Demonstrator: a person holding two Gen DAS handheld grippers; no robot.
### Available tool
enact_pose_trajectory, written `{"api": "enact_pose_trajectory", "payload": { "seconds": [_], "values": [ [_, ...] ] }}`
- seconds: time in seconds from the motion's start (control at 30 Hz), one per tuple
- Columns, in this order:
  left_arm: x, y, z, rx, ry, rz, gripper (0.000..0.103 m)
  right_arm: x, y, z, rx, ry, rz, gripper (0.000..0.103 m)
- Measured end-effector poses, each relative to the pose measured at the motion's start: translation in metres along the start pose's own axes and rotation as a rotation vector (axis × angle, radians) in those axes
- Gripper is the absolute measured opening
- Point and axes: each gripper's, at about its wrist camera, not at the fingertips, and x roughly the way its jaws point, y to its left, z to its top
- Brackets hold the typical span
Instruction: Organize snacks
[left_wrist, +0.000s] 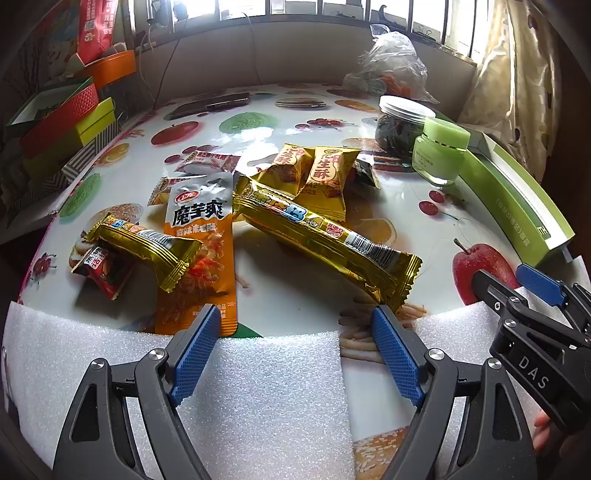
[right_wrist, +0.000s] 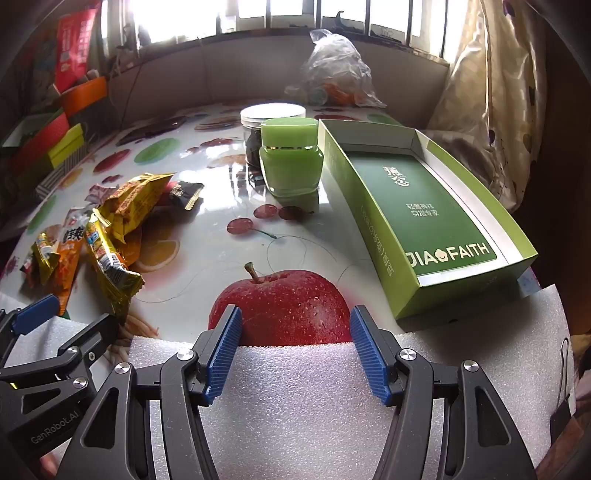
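A pile of snack packets lies on the fruit-print table (left_wrist: 295, 122): a long gold bar (left_wrist: 325, 240), a shorter gold bar (left_wrist: 144, 247), an orange-and-silver pouch (left_wrist: 199, 240), two yellow peanut-candy packets (left_wrist: 314, 170) and a small red packet (left_wrist: 103, 269). My left gripper (left_wrist: 295, 347) is open and empty, just short of the pile. The pile shows at the left of the right wrist view (right_wrist: 107, 229). An open green box (right_wrist: 432, 210) lies at the right. My right gripper (right_wrist: 295, 347) is open and empty over white foam (right_wrist: 295, 398).
A green jar (right_wrist: 291, 158) and a clear jar with a white lid (right_wrist: 266, 118) stand beside the box. A plastic bag (right_wrist: 332, 70) sits at the back. Coloured boxes (left_wrist: 66, 118) are stacked at the left edge. A dark phone (left_wrist: 210, 103) lies far back.
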Motion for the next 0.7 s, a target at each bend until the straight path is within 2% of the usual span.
{"api": "enact_pose_trajectory", "payload": {
  "seconds": [0.7],
  "values": [
    [-0.0024,0.0011,0.0002,-0.004,-0.008,-0.003,0.084,-0.0006,-0.0004,0.0001,0.002,-0.003,0.002,0.061]
  ]
}}
